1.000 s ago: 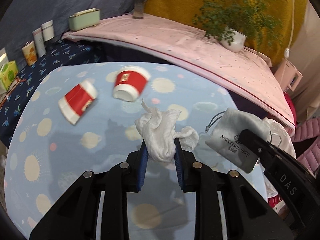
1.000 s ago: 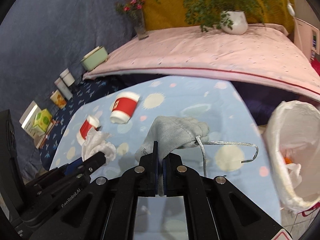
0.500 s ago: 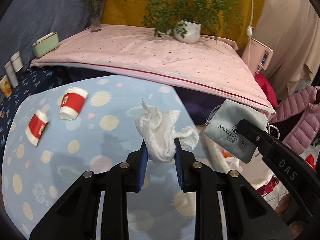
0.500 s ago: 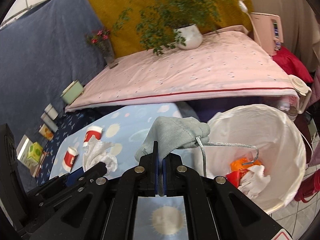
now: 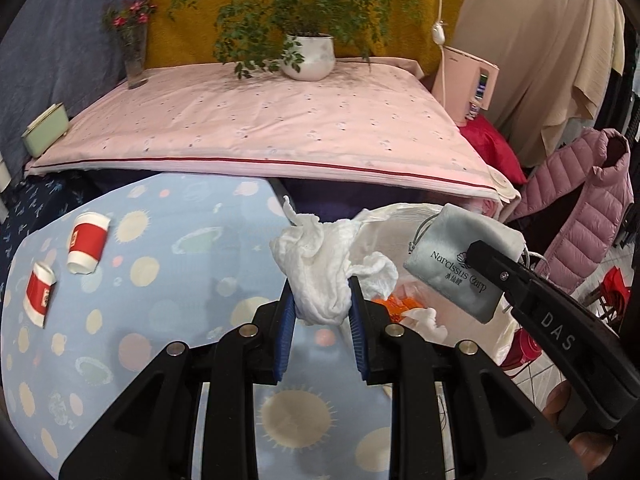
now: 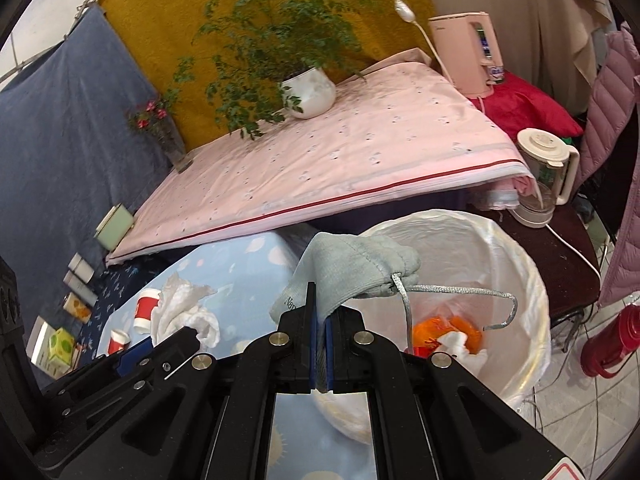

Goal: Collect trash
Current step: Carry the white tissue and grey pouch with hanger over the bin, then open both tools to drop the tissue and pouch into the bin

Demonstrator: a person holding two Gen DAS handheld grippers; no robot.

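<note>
White crumpled tissue point(image 5: 320, 276) sits pinched in the left gripper point(image 5: 322, 312) near the bin point(image 6: 532, 276) rim; the right gripper point(image 6: 320, 340) clamps a grey pouch point(image 6: 352, 268) over it. Risk: the pouch's cord point(image 6: 460, 290) may snag the liner, or the tissue drops on the tablecloth point(image 5: 180, 248).

Grey pouch point(image 6: 352, 268), white tissue point(image 5: 320, 272), red-and-white cups point(image 5: 87, 245), sun-patterned blue tablecloth point(image 5: 168, 280)

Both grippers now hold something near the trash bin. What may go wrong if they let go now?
The tissue in the left gripper seems to hang at the table's edge, so it may miss the bin. The pouch in the right gripper has a cord that might catch on the bin liner.
</note>
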